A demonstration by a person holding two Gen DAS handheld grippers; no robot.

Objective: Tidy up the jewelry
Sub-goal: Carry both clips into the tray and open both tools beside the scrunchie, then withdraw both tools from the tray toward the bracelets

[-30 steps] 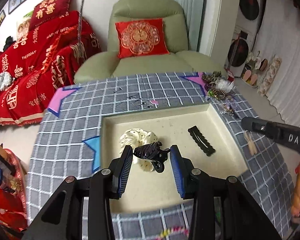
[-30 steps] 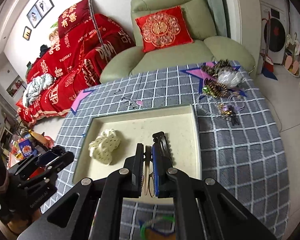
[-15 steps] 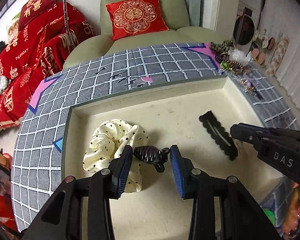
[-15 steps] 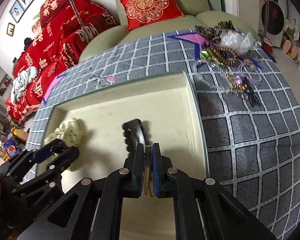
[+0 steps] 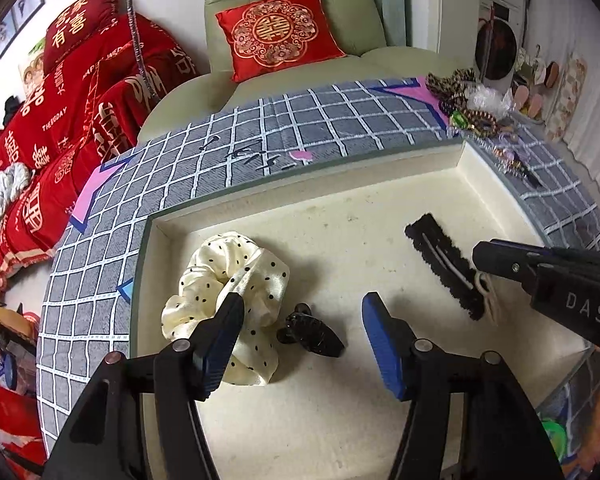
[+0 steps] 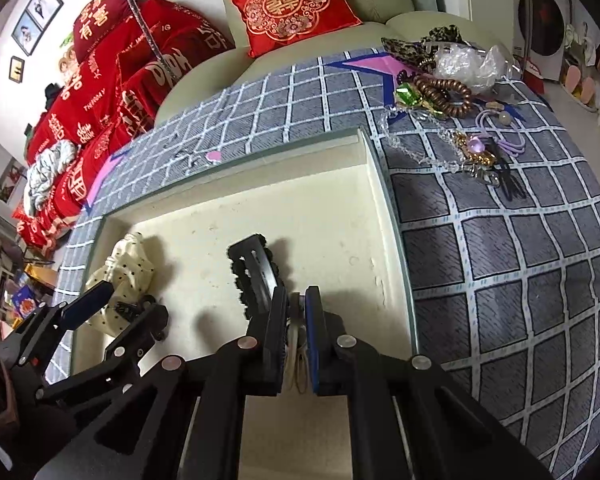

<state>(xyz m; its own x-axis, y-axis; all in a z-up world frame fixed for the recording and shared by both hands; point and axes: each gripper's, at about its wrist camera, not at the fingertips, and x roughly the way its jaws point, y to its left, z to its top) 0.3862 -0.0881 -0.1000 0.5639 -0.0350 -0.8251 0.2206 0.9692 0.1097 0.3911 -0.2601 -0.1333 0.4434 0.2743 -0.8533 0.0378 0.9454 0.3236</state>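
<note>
The bench (image 5: 260, 132), covered by a grey checked cloth, carries a cream tray (image 5: 340, 184). Loose jewelry (image 6: 452, 96) lies on the cloth beyond the tray's far right corner. In the tray, a polka-dot scrunchie (image 5: 236, 272) lies at left and a black snap clip (image 5: 444, 264) at right. The left gripper (image 5: 300, 336) has just been opening; a black claw clip (image 5: 312, 334) lies on the tray between its separated jaws. The right gripper (image 6: 296, 312) is clamped on a thin pale hair accessory (image 6: 296, 344).
</note>
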